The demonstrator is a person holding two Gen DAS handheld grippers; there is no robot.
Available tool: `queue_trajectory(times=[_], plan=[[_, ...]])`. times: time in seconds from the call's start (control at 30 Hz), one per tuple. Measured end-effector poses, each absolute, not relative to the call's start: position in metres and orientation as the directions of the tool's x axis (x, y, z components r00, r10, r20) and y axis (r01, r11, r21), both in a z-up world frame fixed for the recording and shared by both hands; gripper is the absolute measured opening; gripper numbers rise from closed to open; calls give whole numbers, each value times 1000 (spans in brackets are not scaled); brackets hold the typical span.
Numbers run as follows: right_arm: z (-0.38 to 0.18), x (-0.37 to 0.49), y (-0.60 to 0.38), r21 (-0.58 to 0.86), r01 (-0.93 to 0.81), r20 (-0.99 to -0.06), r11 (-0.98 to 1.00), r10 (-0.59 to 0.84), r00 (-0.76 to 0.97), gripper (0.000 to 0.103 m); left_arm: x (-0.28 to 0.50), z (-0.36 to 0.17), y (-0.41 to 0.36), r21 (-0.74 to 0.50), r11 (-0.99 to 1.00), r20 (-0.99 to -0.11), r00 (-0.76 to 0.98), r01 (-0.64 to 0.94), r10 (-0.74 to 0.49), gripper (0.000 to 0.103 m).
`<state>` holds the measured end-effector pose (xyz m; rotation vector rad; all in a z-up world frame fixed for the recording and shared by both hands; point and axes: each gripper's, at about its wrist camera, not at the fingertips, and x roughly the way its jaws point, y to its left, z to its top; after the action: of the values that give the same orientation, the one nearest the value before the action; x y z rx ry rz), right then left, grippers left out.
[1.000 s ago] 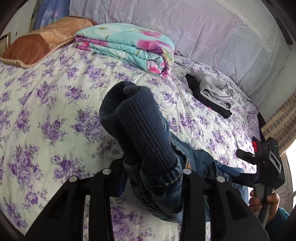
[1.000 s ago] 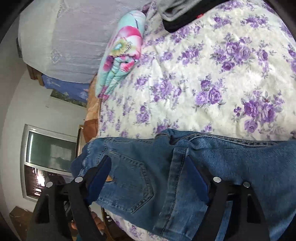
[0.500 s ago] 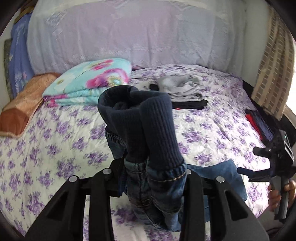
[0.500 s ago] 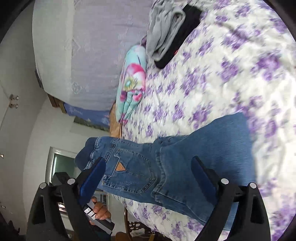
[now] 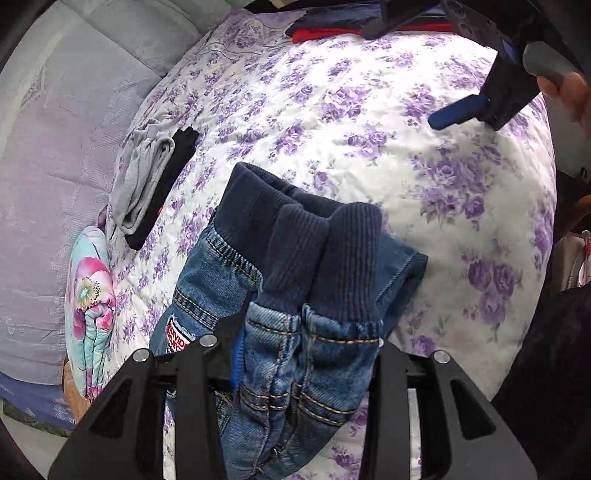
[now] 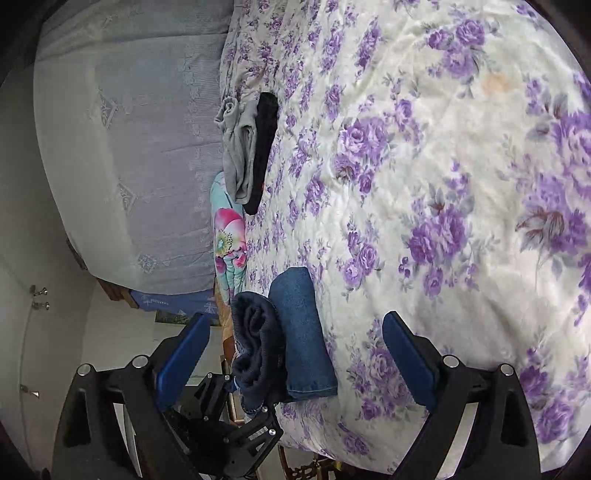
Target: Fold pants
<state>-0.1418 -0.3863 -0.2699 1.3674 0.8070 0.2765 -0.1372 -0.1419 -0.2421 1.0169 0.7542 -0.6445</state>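
The blue jeans (image 5: 295, 332) with dark ribbed cuffs (image 5: 343, 266) lie folded over on the floral bedspread (image 5: 369, 155). My left gripper (image 5: 306, 354) is shut on the bunched leg ends and cuffs, holding them over the waistband part. In the right wrist view the folded jeans (image 6: 299, 339) lie at the bed's near edge with the left gripper below them. My right gripper (image 6: 295, 354) is open and empty, its blue pads (image 6: 406, 354) spread wide, apart from the jeans. It also shows in the left wrist view (image 5: 458, 110) at the upper right.
Folded grey and black clothes (image 5: 155, 177) lie on the bed farther back. A folded floral quilt (image 5: 92, 302) sits beside them. A pale lavender headboard cover (image 5: 55, 147) rises behind. Red and dark clothes (image 5: 332, 33) lie at the far edge.
My right gripper has let go of the jeans and pulled away, open. My left gripper has carried the cuff ends over so the jeans lie folded.
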Motion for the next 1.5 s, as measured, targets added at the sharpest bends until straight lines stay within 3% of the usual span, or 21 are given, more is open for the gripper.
queue_trajectory(times=[0.2, 0.43, 0.6, 0.8, 0.87, 0.9, 0.93, 1.03, 1.1, 1.13, 1.23, 1.33, 1.43, 1.5], plan=[[-254, -124, -388, 961, 177, -275, 213, 668, 692, 95, -129, -220, -152, 470, 473, -824, 562, 746, -68, 36], [-207, -88, -364, 976, 34, -187, 213, 761, 621, 96, -141, -211, -154, 535, 457, -809, 587, 710, 34, 36], [-168, -50, -331, 986, -94, -73, 136, 867, 493, 98, -139, -197, -146, 520, 487, -819, 571, 702, 52, 37], [-155, -25, -298, 996, -84, 16, 14, 936, 352, 99, -141, -197, -141, 500, 500, -832, 552, 707, 51, 39], [-160, -19, -289, 999, -39, 48, -37, 946, 320, 99, -139, -201, -143, 521, 506, -829, 549, 687, 108, 48], [-163, -18, -283, 998, -12, 57, -56, 952, 301, 99, -136, -204, -144, 503, 519, -845, 518, 691, 129, 67], [-168, -16, -277, 998, 25, 46, -55, 960, 277, 99, -136, -202, -144, 460, 541, -866, 490, 704, 100, 89], [-197, -13, -265, 984, 174, -76, 37, 971, 225, 99, -153, -189, -148, 448, 527, -857, 515, 723, 21, 89], [-221, -11, -270, 936, 260, -296, 236, 929, 222, 98, -161, -179, -144, 421, 532, -861, 508, 734, -20, 90], [-232, -9, -274, 923, 274, -336, 271, 914, 229, 97, -163, -174, -138, 410, 551, -860, 509, 727, -33, 90], [-256, -15, -292, 903, 356, -352, 242, 891, 287, 97, -149, -166, -102, 295, 683, -880, 468, 668, -78, 92], [-245, -19, -303, 912, 335, -346, 237, 882, 319, 98, -118, -166, -46, 109, 858, -894, 427, 502, -136, 92], [-212, -9, -294, 964, 220, -220, 150, 913, 343, 99, -92, -168, -2, -88, 935, -889, 397, 343, -229, 92], [-190, 6, -275, 985, 140, -145, 104, 934, 326, 99, -83, -171, 8, -153, 946, -872, 411, 285, -265, 92]])
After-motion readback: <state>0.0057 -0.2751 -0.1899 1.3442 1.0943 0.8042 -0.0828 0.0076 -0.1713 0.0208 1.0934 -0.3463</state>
